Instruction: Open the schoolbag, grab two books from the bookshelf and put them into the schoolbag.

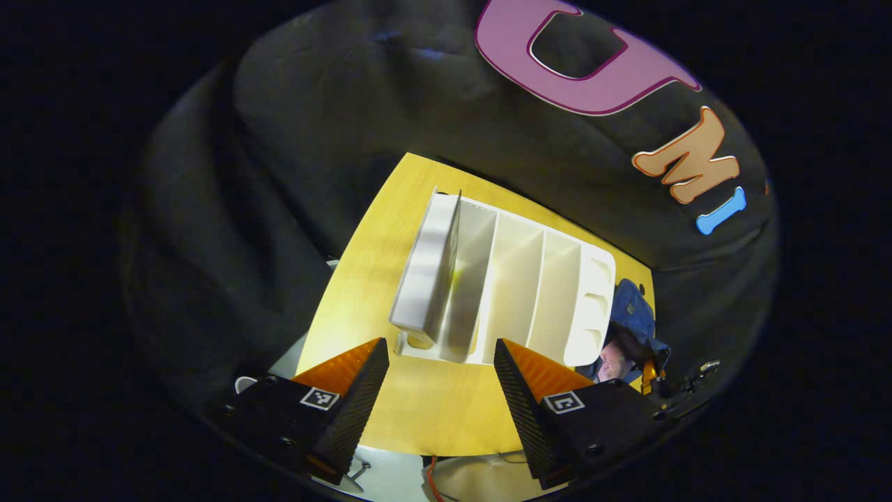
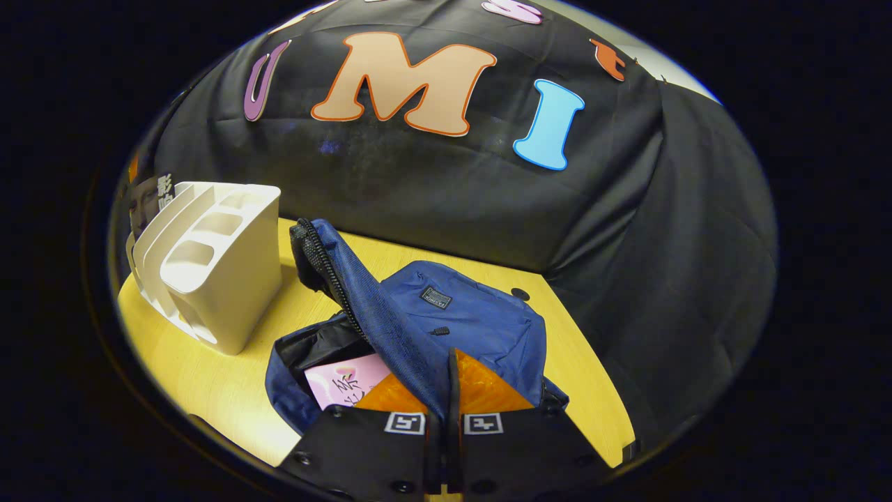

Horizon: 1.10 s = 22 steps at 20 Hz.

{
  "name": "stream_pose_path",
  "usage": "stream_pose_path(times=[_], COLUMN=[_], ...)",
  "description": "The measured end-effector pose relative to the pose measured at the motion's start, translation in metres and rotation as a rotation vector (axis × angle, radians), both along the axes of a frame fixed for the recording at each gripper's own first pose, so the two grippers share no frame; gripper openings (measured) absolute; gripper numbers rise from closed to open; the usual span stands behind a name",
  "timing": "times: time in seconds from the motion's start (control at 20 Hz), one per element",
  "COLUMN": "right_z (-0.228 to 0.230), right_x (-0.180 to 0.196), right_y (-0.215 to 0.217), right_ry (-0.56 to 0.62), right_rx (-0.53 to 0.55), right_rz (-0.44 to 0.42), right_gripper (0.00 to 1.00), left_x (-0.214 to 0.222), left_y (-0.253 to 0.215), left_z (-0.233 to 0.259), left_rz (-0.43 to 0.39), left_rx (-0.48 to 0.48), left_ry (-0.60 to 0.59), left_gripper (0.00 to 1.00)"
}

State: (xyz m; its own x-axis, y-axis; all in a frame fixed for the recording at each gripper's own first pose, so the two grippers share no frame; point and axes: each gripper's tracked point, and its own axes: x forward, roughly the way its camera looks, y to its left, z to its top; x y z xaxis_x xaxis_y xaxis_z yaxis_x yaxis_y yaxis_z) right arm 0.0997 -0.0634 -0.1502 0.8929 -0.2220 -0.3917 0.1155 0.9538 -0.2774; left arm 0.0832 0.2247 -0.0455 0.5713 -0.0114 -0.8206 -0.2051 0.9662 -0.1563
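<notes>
A white bookshelf [image 1: 523, 286] with several slots stands on the yellow table [image 1: 362, 279]. One pale book [image 1: 428, 272] stands upright in its end slot. My left gripper [image 1: 439, 348] is open above the shelf's near edge, just short of the book, holding nothing. The blue schoolbag [image 2: 474, 321] lies open beside the bookshelf [image 2: 216, 279]. A pink book [image 2: 345, 387] lies inside it. My right gripper [image 2: 453, 380] is shut on the bag's lifted flap [image 2: 362, 293], holding the mouth open. In the left gripper view, the bag [image 1: 637, 314] peeks from behind the shelf.
The black cloth wall closes in behind the table on both sides. Bare tabletop [image 2: 202, 376] lies in front of the shelf and bag. The table's right edge [image 2: 599, 390] runs close past the bag. The book's cover [image 2: 150, 199] peeks from behind the shelf.
</notes>
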Motion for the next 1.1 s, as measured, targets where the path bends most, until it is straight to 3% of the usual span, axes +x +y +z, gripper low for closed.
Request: stream_pose_path(times=[0.2, 0.25, 0.55, 0.6, 0.65, 0.8, 1.05, 1.1], right_z=[0.006, 0.006, 0.003, 0.002, 0.002, 0.002, 0.002, 0.001], right_x=[-0.001, -0.002, -0.003, -0.004, -0.005, -0.008, -0.010, -0.011], right_y=[0.002, 0.002, 0.008, 0.008, 0.009, 0.009, 0.012, 0.013], right_ry=[-0.008, -0.006, 0.010, 0.010, 0.011, 0.010, 0.012, 0.012], right_rx=[0.001, -0.001, -0.026, -0.026, -0.026, -0.026, -0.034, -0.033], right_rz=[-0.025, -0.028, -0.022, -0.021, -0.021, -0.017, -0.007, -0.006], right_gripper=[0.08, 0.08, 0.06, 0.06, 0.05, 0.06, 0.06, 0.06], left_x=[0.026, 0.033, 0.061, 0.064, 0.065, 0.073, 0.080, 0.077], left_y=[0.014, 0.011, 0.003, 0.001, 0.000, -0.013, -0.018, -0.013], left_z=[-0.016, -0.022, -0.045, -0.048, -0.051, -0.061, -0.077, -0.081], left_rz=[-0.038, -0.047, -0.089, -0.092, -0.092, -0.101, -0.094, -0.077], left_rx=[0.036, 0.035, 0.064, 0.070, 0.070, 0.053, 0.063, 0.082], left_ry=[0.047, 0.060, 0.158, 0.175, 0.196, 0.240, 0.302, 0.329], left_gripper=[0.88, 0.92, 0.80, 0.83, 0.76, 0.70, 0.49, 0.51])
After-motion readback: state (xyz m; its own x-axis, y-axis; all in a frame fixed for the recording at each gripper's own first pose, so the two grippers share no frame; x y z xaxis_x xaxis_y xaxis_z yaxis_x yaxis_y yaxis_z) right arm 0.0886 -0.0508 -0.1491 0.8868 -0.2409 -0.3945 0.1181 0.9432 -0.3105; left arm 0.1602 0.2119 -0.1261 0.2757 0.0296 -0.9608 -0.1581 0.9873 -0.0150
